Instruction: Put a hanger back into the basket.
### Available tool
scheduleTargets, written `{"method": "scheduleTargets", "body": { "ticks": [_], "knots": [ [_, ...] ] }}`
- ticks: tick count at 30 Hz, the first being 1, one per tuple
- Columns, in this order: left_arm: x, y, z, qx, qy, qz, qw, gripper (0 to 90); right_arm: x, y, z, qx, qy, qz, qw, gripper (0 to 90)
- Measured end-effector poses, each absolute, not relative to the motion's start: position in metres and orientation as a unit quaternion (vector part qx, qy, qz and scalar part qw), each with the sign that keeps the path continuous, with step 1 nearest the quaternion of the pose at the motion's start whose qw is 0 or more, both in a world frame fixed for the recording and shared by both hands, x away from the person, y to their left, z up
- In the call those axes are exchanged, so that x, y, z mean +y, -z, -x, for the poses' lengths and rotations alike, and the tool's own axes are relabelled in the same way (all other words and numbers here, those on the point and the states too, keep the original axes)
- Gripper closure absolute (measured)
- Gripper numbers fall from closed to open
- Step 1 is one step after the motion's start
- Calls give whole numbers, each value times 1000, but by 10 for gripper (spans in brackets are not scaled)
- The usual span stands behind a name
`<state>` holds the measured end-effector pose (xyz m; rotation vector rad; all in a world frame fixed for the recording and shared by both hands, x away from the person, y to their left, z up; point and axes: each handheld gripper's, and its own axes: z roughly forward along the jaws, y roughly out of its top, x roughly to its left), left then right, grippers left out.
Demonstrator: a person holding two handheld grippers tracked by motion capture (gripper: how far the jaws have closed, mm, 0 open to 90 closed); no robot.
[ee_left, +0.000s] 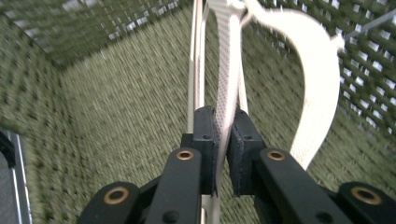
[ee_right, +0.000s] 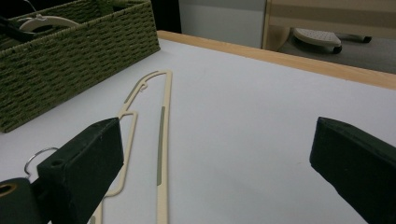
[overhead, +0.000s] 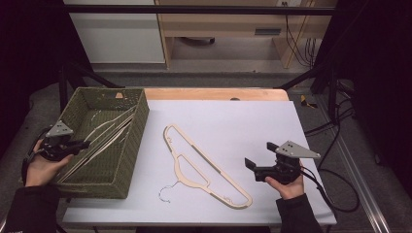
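Observation:
A green woven basket point(overhead: 140, 127) stands at the table's left and holds several cream hangers point(overhead: 104, 136). My left gripper point(overhead: 82, 144) reaches into it from the left. In the left gripper view its pads point(ee_left: 223, 116) are closed on the thin edge of a cream hanger point(ee_left: 229, 60), low inside the basket point(ee_left: 116, 93). Another cream hanger point(overhead: 204, 162) lies flat on the white table, its wire hook point(overhead: 165, 191) toward the front. My right gripper point(overhead: 260, 155) rests open just right of that hanger point(ee_right: 161, 140), with nothing between its jaws point(ee_right: 217, 158).
The white mat point(overhead: 243, 121) covers a wooden tabletop point(overhead: 214, 93). The basket point(ee_right: 70, 56) stands left of the lying hanger. Past the table are a cabinet point(overhead: 116, 34) and loose cables point(overhead: 335, 126) on the floor at the right.

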<state>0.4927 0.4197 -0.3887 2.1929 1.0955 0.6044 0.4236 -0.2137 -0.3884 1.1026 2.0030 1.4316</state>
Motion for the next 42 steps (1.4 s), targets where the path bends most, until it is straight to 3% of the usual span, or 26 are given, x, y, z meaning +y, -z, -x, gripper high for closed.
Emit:
{"method": "scheduleTargets", "body": {
  "ticks": [3,10,17,27,35,42],
  "knots": [
    [417,389,-494,421,-199,-833,299,786,-214,388,-423,726,-517,-398,219,33],
    [408,390,-493,401,-195,-850,281,708,-214,388,-423,725,-520,-396,218,36],
    [406,379,-488,391,-205,-847,297,548,-214,388,-423,725,-520,-396,217,37],
    [392,342,-468,395,-248,-790,397,389,-214,387,-423,723,-524,-395,215,38],
    [351,324,-443,372,-276,-740,488,199,-214,386,-421,718,-531,-396,212,38],
    [306,326,-425,345,-262,-742,512,95,-214,386,-420,720,-534,-392,207,38]
  ]
}}
